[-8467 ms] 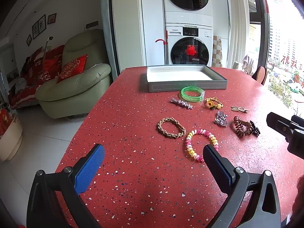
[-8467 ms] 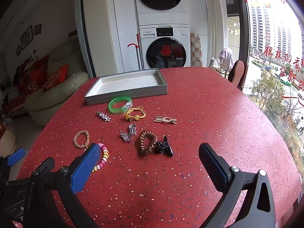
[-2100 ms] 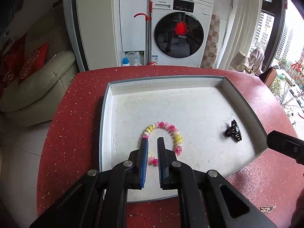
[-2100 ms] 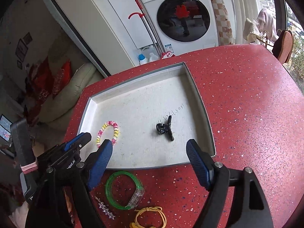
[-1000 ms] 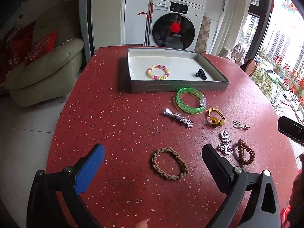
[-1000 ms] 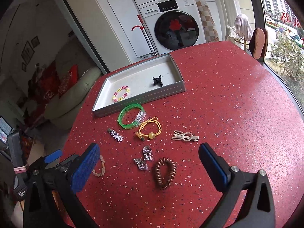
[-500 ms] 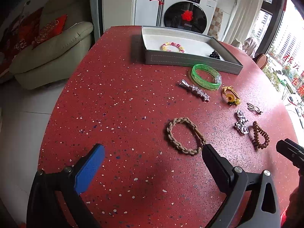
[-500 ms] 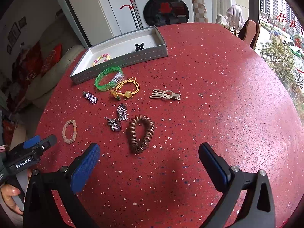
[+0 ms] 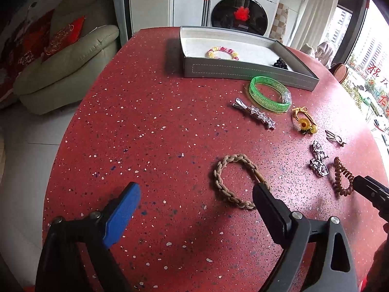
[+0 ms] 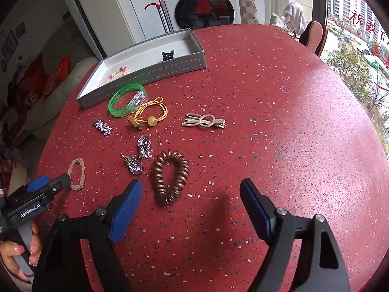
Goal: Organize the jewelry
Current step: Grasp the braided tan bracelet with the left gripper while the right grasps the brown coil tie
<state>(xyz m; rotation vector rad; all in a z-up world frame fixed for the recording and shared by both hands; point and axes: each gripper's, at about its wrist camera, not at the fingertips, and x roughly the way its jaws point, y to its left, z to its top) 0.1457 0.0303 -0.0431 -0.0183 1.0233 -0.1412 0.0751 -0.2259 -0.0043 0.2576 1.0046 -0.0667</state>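
Jewelry lies scattered on a red speckled desk (image 9: pixel 150 126), with two pieces already in the grey tray (image 9: pixel 243 71) at the far edge: a pink-and-yellow beaded bracelet (image 9: pixel 222 52) toward its left end and a black claw clip (image 9: pixel 280 63) toward its right end. Left tongs (image 9: pixel 195 206) hang wide apart above the near part of the desk, holding nothing; the braided tan bracelet (image 9: pixel 239 181) lies flat just ahead of them, its near-right end touching or just under the tip of the black right finger (image 9: pixel 266 204), while the blue-padded left finger (image 9: pixel 122 213) stands well apart from it. Right tongs (image 10: pixel 190 206) are likewise spread and empty; the brown coil hair tie (image 10: pixel 171 176) lies on the desk just ahead of the gap, nearer the blue left finger (image 10: pixel 126 209) than the right one. Beyond the coil sit two silver heart earrings (image 10: pixel 138 155), a silver star clip (image 10: pixel 102 126), a yellow hair tie (image 10: pixel 150 115) with a bead, a gold bunny clip (image 10: pixel 203 121) and, just beside the tray's front wall, a green bangle (image 10: pixel 127 99).
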